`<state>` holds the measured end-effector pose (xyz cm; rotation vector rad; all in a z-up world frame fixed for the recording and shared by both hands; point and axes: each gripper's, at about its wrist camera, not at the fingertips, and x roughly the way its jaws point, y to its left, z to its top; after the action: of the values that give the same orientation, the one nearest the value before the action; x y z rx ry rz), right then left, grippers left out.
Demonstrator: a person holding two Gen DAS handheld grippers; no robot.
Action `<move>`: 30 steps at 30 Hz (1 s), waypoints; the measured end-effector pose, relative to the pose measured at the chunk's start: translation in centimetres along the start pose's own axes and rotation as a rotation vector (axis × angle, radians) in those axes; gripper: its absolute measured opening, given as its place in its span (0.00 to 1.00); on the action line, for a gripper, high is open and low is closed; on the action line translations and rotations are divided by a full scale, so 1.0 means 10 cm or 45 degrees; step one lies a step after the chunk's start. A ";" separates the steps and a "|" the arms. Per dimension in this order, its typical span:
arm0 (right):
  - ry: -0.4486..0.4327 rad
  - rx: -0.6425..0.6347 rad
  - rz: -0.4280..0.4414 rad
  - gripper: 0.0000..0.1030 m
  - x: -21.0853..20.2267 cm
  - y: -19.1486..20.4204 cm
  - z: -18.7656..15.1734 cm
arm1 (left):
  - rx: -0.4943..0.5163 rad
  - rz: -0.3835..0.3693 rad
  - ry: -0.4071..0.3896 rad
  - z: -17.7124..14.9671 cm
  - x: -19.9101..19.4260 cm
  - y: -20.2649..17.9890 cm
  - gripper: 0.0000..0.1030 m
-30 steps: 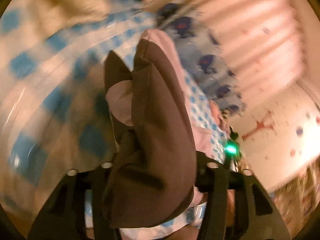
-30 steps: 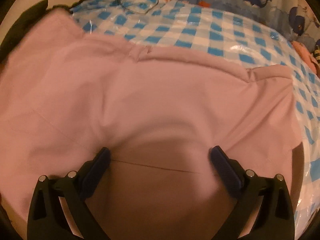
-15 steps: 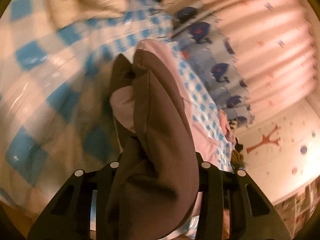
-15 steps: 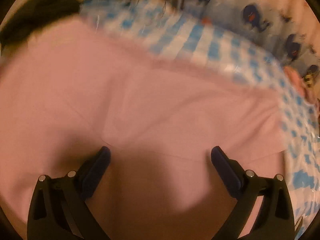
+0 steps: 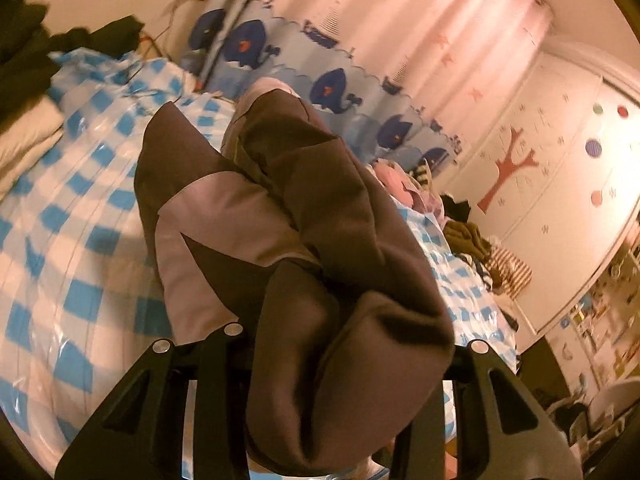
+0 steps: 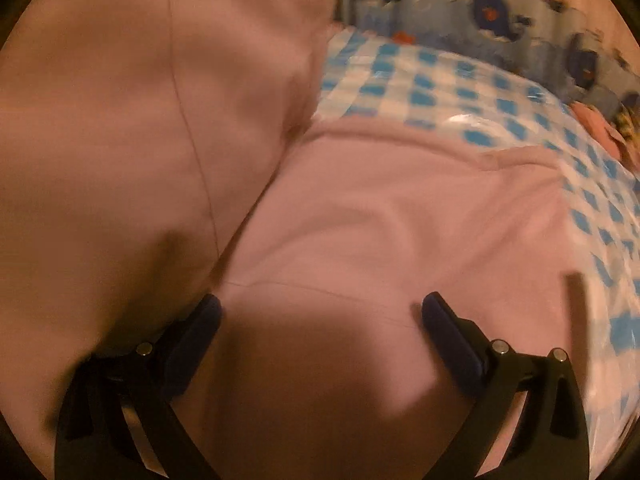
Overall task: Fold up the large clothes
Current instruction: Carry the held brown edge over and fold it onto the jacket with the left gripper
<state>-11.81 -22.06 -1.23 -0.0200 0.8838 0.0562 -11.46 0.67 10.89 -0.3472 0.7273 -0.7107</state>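
The left gripper [image 5: 320, 360] is pinching the pink garment [image 6: 380, 208], its bunch running toward twelve o'clock; the right gripper [image 6: 320, 312] is hovering spread over it

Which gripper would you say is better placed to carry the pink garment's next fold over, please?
Left. The left gripper already has a bunch of the pink garment between its jaws, lifted above the checkered bed cover. The right gripper is open, holding nothing, just above the flat part.
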 end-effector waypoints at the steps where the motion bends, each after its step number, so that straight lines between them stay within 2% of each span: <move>1: -0.027 0.042 0.008 0.94 -0.10 -0.12 -0.05 | 0.017 0.001 0.009 0.00 0.05 -0.07 0.32; 4: 0.003 0.096 0.054 0.93 -0.12 -0.37 -0.18 | 0.050 -0.011 0.042 -0.01 0.21 -0.31 0.32; 7: -0.038 0.087 0.162 0.93 -0.23 -0.47 -0.27 | 0.092 -0.032 0.081 -0.05 0.43 -0.60 0.32; 10: -0.125 0.275 0.354 0.93 -0.46 -0.77 -0.35 | 0.134 -0.059 0.129 -0.12 0.66 -0.84 0.32; 15: -0.201 0.597 0.504 0.93 -0.66 -1.50 -0.55 | 0.199 -0.114 0.197 -0.27 1.07 -1.22 0.32; 18: -0.229 0.808 0.674 0.93 -0.62 -1.92 -0.71 | 0.253 -0.120 0.245 -0.40 1.34 -1.42 0.32; 21: -0.252 1.011 0.759 0.93 -0.59 -2.30 -0.91 | 0.327 -0.096 0.315 -0.59 1.67 -1.58 0.32; 25: -0.280 1.114 0.738 0.93 -0.64 -2.65 -1.02 | 0.423 -0.055 0.389 -0.84 2.04 -1.76 0.36; 28: -0.318 1.087 0.703 0.93 -0.77 -2.83 -0.94 | 0.461 -0.043 0.412 -0.96 2.22 -1.83 0.39; 30: -0.348 1.020 0.666 0.93 -0.91 -2.91 -0.74 | 0.494 -0.037 0.428 -1.05 2.30 -1.86 0.40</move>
<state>-21.61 -51.77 0.91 0.9476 0.5695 0.1847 -15.40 -29.23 2.00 0.1205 0.8801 -0.9303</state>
